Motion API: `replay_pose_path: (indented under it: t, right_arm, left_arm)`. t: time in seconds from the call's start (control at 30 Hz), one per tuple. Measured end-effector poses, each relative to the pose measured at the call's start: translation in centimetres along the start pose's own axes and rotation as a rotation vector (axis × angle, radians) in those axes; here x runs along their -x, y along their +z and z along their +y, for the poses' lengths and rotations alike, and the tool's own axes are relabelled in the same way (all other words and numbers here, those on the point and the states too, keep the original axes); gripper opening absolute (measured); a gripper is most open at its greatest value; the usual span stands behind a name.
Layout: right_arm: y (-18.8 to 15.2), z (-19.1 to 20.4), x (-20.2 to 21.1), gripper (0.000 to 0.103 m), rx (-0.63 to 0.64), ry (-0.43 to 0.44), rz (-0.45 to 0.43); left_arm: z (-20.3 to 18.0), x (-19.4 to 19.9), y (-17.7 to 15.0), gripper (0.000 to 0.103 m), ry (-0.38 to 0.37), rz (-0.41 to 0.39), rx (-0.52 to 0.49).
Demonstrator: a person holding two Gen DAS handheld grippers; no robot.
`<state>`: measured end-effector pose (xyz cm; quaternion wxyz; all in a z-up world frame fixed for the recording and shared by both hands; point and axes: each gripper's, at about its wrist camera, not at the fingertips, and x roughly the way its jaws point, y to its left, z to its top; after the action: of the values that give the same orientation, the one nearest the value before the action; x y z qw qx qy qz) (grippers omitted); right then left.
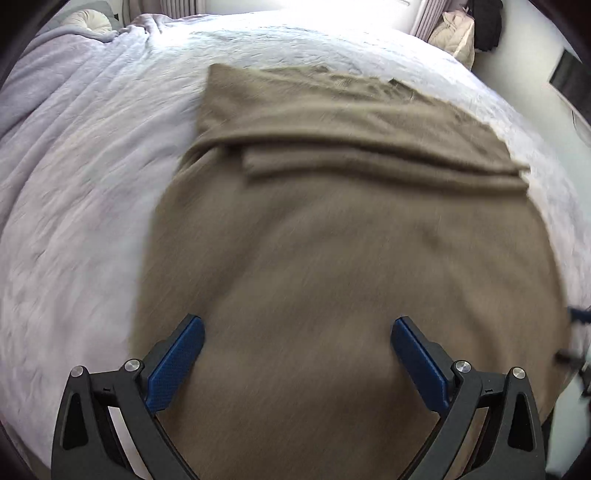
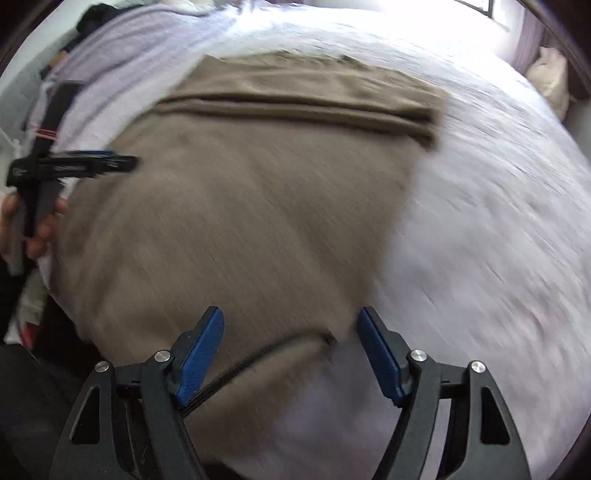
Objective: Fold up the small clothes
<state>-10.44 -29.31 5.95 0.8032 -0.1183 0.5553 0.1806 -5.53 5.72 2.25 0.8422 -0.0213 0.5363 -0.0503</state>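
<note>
A brown garment [image 1: 332, 240] lies spread flat on the bed, with a folded band [image 1: 369, 147] across its far end. My left gripper [image 1: 297, 332] hovers open over its near part, blue pads [image 1: 177, 365] wide apart with only cloth below them. In the right wrist view the same garment [image 2: 240, 203] fills the middle. My right gripper [image 2: 290, 325] stands open above its near right corner, where a dark zipper edge [image 2: 258, 354] runs under the left pad. The left gripper [image 2: 125, 161] shows side-on at the garment's left edge. Both views are motion-blurred.
A lavender bed cover [image 1: 74, 184] [image 2: 498, 221] surrounds the garment. A round pillow [image 1: 88, 22] lies at the far left, with a beige bag [image 1: 454, 33] and dark clothes [image 1: 487, 22] beyond the far right corner. A hand [image 2: 40, 225] holds the left gripper's handle.
</note>
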Motion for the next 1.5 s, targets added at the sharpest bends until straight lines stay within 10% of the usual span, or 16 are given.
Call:
replay_pose_path:
  t: [0.23, 0.47, 0.63, 0.7, 0.87, 1.1, 1.5]
  right_arm:
    - [-6.3, -0.8, 8.1, 0.079, 0.032, -0.199, -0.135]
    - [-3.9, 7.0, 8.2, 0.080, 0.161, 0.011, -0.371]
    - [-5.8, 10.7, -1.1, 0.079, 0.356, -0.110, -0.135]
    - [-8.4, 10.2, -1.1, 0.080, 0.435, -0.156, -0.194]
    - [-10.7, 6.8, -0.2, 0.080, 0.312, -0.137, -0.105]
    - [-9.4, 3.5, 0.5, 0.081, 0.057, 0.198, -0.161]
    - [-8.0, 6.9, 6.9, 0.082, 0.240, -0.048, -0.358]
  left_arm:
    - [1.7, 5.5, -5.4, 0.102, -0.004, -0.087, -0.014]
    - [1.0, 5.1, -7.3, 0.102, 0.023, -0.070, -0.051]
    - [3.3, 2.9, -10.2, 0.102, 0.045, -0.020, -0.024]
    - [4.3, 3.2, -11.8, 0.102, 0.053, -0.015, -0.017]
    - [4.8, 5.3, -14.2, 0.102, 0.014, -0.049, -0.010]
    - [3.0, 3.1, -14.9, 0.102, -0.064, -0.009, -0.058]
    - [-1.9, 9.7, -10.5, 0.102, -0.148, -0.228, -0.172]
